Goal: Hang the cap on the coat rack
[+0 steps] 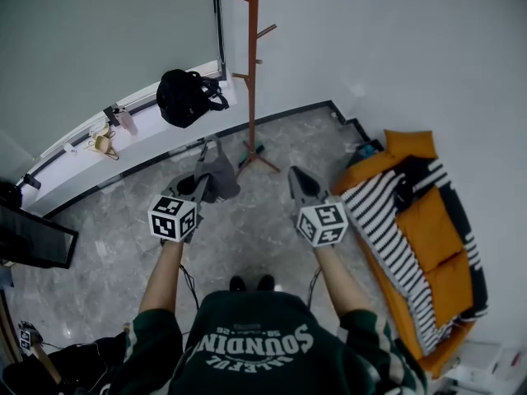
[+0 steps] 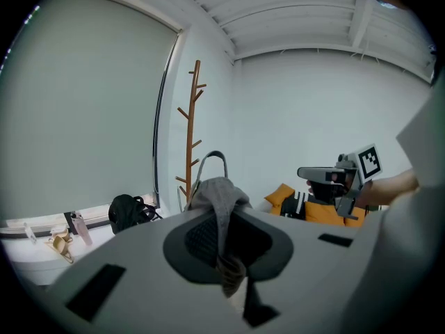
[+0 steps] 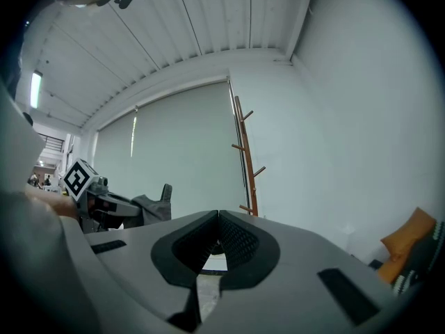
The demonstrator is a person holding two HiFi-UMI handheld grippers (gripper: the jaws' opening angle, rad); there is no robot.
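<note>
Cap [image 2: 217, 193] drooping soft, light; left gripper [image 1: 200, 186] fingers clenching fabric below strap loop [image 2: 212, 157]; right gripper [image 1: 298, 181] fingers resting clenched, empty.

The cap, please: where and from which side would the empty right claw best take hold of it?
I'd pinch the bunched crown of the cap just beyond the left claw, coming from the right: the strap loop stands up clear and should stay free for a coat rack peg.
</note>
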